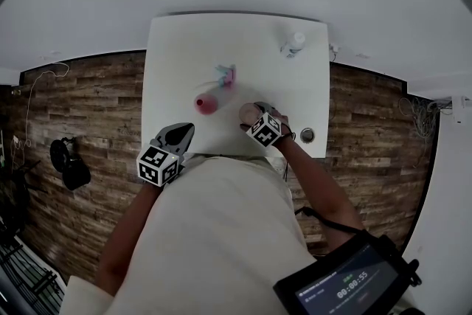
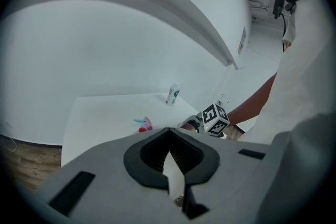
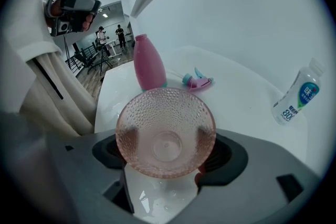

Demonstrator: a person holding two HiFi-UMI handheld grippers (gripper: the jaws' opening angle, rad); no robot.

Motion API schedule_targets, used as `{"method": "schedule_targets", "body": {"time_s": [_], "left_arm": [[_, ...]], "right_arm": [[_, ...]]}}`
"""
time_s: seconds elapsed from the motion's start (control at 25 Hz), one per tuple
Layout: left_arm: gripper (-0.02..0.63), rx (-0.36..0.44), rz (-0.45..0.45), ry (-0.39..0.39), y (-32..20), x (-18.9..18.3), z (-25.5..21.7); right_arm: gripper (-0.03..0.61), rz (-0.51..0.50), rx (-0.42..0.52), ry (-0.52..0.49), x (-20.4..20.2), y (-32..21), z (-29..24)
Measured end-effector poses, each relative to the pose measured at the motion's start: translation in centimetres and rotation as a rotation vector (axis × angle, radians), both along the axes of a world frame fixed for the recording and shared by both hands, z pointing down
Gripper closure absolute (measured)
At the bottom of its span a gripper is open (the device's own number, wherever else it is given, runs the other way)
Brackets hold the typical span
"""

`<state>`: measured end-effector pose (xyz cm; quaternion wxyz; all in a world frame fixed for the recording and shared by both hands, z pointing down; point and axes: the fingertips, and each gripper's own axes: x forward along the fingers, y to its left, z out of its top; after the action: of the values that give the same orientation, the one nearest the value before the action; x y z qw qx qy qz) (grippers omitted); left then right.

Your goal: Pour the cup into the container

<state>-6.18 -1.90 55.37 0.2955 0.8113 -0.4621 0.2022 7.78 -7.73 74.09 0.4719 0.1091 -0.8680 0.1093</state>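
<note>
White tabletop over a wood-plank floor is your work surface, and the landmark on it is the upright pink plastic bottle with a narrow top [image 3: 148,66], which I take to be the container.

Your right gripper [image 3: 166,150] has its jaws clamped on the sides of the pink dimpled glass cup [image 3: 165,113]. The cup sits just short of the pink bottle, near it but not touching. Your left gripper [image 2: 169,129] hangs well back from the bottle at the table's near edge, with its jaws drawn together on nothing.

- **The pour:** The bottle's mouth looks small against the cup's wide rim. Bring the rim right over the neck before you tip, and tip slowly so the stream stays thin.
- **Steadying:** Keep the cup's lip close above the opening. The bottle is tall and slim and would probably topple if nudged, so consider bracing it with your free left gripper.

The cup is clear, rose-tinted glass, pebbled all over and flared from a small round base. It is turned so its full circle faces the right gripper's camera. I see no liquid in it, so it is likely empty or nearly so. Glints on the table beneath it may be spilled drops.

Beyond the pink bottle lies a teal-and-pink trigger spray head [image 3: 198,80]. Farther off stands a small white plastic bottle with a blue label [image 3: 296,94].
</note>
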Motion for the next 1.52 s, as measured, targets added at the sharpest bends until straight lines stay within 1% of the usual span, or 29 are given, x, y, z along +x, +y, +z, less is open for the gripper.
{"method": "schedule_targets", "body": {"time_s": [0.32,0.44,0.52,0.64,0.76,0.96,1.12,1.2,1.32,1.44,1.52], "left_arm": [[0.604,-0.001,0.005,0.005,0.0,0.3,0.1],[0.604,-0.002,0.007,0.004,0.0,0.5,0.3],[0.604,-0.002,0.007,0.005,0.0,0.7,0.4],[0.604,-0.001,0.009,0.007,0.1,0.8,0.4],[0.604,0.006,0.011,0.009,0.2,1.1,-0.1],[0.604,0.009,0.008,0.026,0.3,1.7,-0.3],[0.604,0.011,0.022,0.041,0.6,2.7,-0.5],[0.604,0.013,0.024,0.043,0.9,3.3,-0.6],[0.604,0.016,0.022,0.047,1.5,4.1,-0.8],[0.604,0.016,0.009,0.054,1.5,4.7,-1.0],[0.604,0.016,-0.009,0.063,1.6,4.9,-1.0]], "right_arm": [[0.195,-0.020,0.002,-0.011,0.3,0.7,0.0],[0.164,-0.019,0.002,-0.023,0.3,0.8,0.1],[0.122,-0.016,0.005,-0.037,0.3,0.7,0.0],[0.097,-0.012,0.020,-0.068,0.1,0.4,-0.7],[0.097,-0.005,0.057,-0.105,-0.2,0.0,-2.6],[0.098,0.031,0.165,-0.162,-0.1,-1.3,-6.2],[0.100,0.064,0.195,-0.232,0.0,-1.5,-9.3],[0.128,0.075,0.203,-0.267,0.2,-1.2,-10.8],[0.237,0.088,0.227,-0.308,0.6,-0.4,-13.0],[0.278,0.091,0.246,-0.346,0.9,0.1,-15.0],[0.289,0.091,0.259,-0.373,1.0,0.4,-16.3]]}}
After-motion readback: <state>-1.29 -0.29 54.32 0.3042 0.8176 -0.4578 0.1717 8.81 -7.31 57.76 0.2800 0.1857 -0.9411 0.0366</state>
